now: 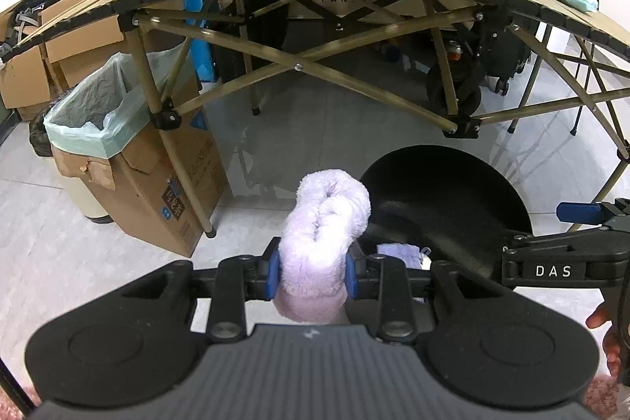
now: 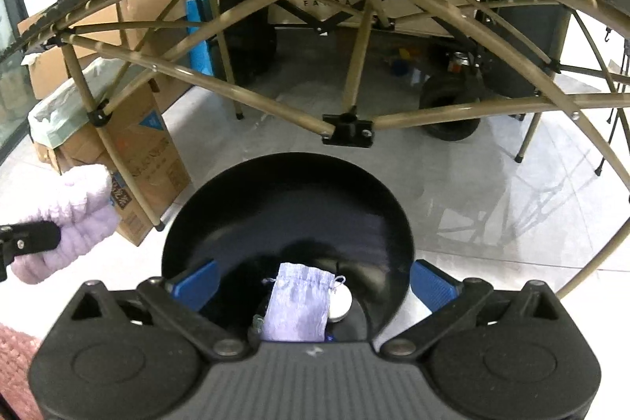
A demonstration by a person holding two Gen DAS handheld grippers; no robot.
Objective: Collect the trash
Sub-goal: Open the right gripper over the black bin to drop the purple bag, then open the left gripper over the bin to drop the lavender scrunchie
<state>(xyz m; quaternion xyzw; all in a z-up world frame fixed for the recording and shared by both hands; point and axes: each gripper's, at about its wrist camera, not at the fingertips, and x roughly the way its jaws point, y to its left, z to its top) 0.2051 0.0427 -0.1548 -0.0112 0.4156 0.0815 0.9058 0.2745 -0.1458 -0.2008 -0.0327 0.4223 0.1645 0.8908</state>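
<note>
Left gripper [image 1: 313, 272], in its own view, is clamped on a fluffy lilac roll [image 1: 325, 243], whose long axis runs forward between the blue pads [image 1: 274, 274]. A lined bin [image 1: 84, 126] stands ahead and to the left by the table leg [image 1: 173, 144], probably where the roll goes, so this hand is the nearer one.

Right gripper [image 2: 313, 284], in its view, hangs spread wide over a black bowl [image 2: 283, 207], gripping nothing. Directly below lies a lilac pouch [image 2: 297, 304] beside a white disc [image 2: 341, 304]. The roll shows at far left.
</note>
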